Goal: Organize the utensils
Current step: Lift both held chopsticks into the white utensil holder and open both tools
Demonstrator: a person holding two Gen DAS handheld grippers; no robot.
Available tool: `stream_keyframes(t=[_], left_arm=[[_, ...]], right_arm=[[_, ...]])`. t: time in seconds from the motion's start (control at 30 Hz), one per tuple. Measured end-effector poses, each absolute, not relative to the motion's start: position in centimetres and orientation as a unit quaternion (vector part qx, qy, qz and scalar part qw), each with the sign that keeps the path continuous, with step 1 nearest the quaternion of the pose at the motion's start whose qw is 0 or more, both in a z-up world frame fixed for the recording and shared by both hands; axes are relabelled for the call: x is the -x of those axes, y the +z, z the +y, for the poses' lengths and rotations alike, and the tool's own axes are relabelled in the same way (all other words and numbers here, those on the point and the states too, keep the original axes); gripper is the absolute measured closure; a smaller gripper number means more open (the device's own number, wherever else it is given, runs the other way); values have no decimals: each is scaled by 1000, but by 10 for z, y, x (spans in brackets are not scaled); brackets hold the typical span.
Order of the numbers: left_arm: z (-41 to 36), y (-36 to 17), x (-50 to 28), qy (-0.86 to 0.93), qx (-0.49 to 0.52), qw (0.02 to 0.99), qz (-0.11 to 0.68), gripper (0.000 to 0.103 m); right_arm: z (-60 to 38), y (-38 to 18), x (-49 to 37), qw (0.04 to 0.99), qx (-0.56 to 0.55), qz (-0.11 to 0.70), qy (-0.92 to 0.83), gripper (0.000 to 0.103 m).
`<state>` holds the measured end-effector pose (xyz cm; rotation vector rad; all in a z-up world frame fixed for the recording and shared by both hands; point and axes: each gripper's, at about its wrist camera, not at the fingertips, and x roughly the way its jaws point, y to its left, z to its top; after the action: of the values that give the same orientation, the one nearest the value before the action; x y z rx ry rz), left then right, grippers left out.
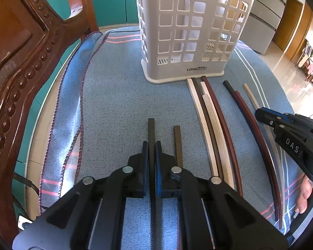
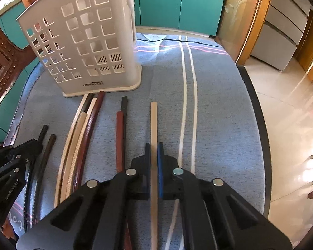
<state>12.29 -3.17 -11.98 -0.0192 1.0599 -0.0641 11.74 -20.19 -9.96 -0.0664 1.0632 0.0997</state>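
Note:
A pale perforated utensil holder [image 1: 187, 31] stands upright on the blue cloth; it also shows in the right wrist view [image 2: 87, 41]. Several chopsticks lie in front of it: white, brown and red ones [image 1: 210, 125], a black and a red one [image 1: 250, 120]. My left gripper [image 1: 152, 145] is shut on a black chopstick [image 1: 151, 129], with a brown chopstick [image 1: 177, 143] lying just right of it. My right gripper [image 2: 154, 148] is shut on a beige chopstick [image 2: 153, 120]. The right gripper also appears at the right edge of the left wrist view [image 1: 260, 114].
A carved wooden chair [image 1: 20, 62] stands at the left edge of the table. The blue cloth [image 2: 219, 114] with white and pink stripes covers the table; its right edge [image 2: 258, 125] drops to a shiny floor. Teal cabinets [image 2: 177, 2] stand behind.

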Motion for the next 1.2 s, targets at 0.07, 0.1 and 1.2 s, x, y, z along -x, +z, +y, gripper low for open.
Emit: stream_keyframes(t=[0.07,0.1,1.2], left_arm=[[-29,-114,-121,-31,15,868,495,96],[-28,-109,-120,-33,19,872,488,96],[14,102,-143,20,141,983,112,96]], right_arm=[[-205,-92,-116,866,18,497,52,97],[-207,-85,-113,871,9,488,55,97],[-246,140,-99,971,-167,119,124,97]])
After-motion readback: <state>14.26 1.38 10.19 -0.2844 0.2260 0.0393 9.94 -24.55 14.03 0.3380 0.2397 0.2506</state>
